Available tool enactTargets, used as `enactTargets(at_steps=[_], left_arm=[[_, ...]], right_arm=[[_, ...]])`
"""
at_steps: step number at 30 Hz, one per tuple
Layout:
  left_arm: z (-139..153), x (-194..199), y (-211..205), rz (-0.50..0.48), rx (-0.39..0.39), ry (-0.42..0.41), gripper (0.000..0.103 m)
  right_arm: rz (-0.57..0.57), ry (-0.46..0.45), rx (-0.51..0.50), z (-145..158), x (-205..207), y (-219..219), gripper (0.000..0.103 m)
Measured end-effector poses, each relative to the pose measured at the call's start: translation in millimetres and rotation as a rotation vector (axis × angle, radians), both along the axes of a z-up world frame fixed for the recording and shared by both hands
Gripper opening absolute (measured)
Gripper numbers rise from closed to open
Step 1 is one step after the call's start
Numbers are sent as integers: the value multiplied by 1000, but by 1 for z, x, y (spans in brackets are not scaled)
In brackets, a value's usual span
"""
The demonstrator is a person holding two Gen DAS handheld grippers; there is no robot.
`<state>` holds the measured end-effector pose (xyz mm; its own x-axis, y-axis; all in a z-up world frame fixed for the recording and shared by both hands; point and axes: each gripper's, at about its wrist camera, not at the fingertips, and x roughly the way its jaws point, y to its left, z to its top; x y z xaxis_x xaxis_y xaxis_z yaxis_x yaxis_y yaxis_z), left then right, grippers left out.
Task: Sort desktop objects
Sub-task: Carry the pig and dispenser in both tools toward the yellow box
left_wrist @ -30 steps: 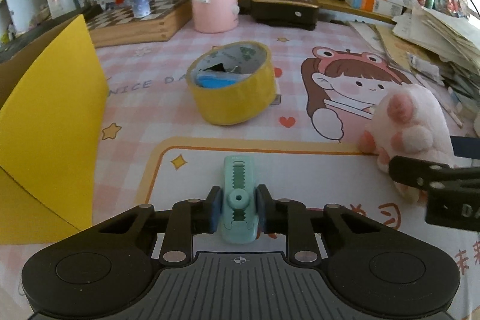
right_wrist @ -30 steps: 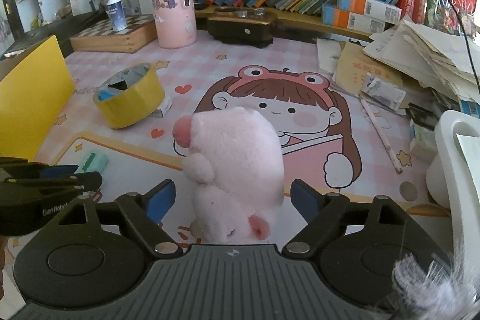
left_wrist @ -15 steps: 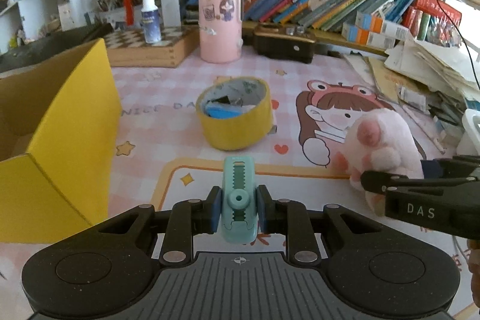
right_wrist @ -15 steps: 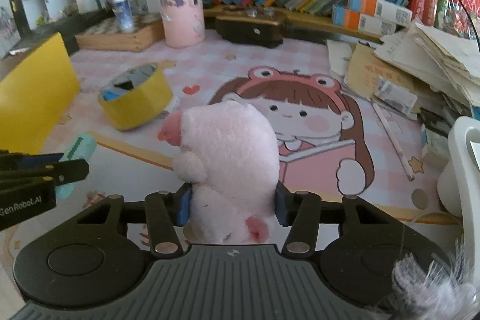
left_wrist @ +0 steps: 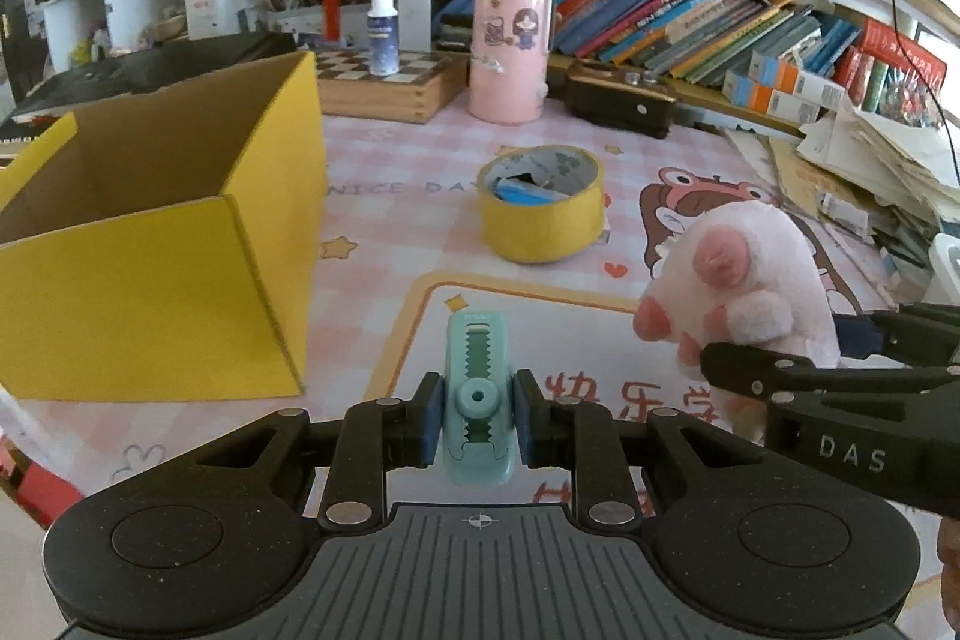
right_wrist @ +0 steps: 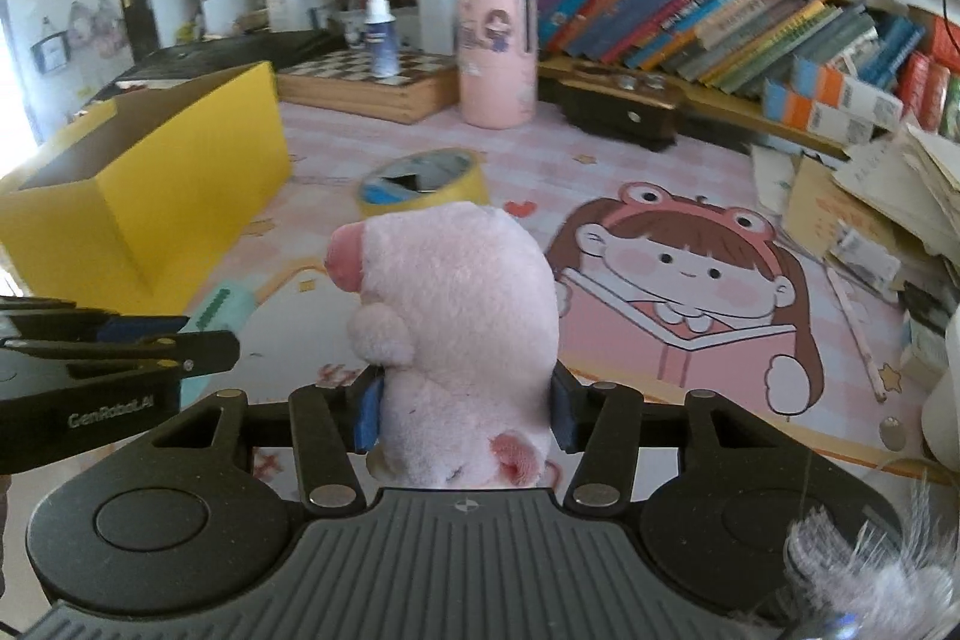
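Note:
My left gripper is shut on a mint-green correction tape dispenser, held above the pink cartoon mat. My right gripper is shut on a pink plush pig, its blue pads pressing into the toy's sides. In the left wrist view the plush pig hangs at the right between the other gripper's black fingers. In the right wrist view the dispenser shows at the left edge in the left gripper's fingers. An open yellow cardboard box stands at the left, seen also as the yellow box.
A yellow tape roll with a blue item inside lies mid-mat. A pink cylinder holder, a wooden chessboard box with a spray bottle, and a dark case line the back. Books and a paper pile crowd the right.
The right gripper closed on the plush pig and lifted it off the mat. Both grippers pulled back and rose, bringing the yellow box's open top into view.

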<state>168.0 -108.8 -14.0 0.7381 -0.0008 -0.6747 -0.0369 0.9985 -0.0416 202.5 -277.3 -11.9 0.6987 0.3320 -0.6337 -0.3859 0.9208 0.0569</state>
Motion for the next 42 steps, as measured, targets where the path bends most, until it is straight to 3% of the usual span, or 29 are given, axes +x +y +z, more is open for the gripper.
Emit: enactTargets(at_steps=[13, 29, 42], left_arm=[[10, -63, 63, -1, -24, -44, 23], [8, -155, 160, 26, -36, -15, 23], [4, -201, 207, 95, -25, -10, 23]], right_arm=[[-11, -21, -3, 14, -60, 54, 49], [18, 14, 7, 11, -159, 151, 49], [123, 51, 11, 3, -200, 213, 49]])
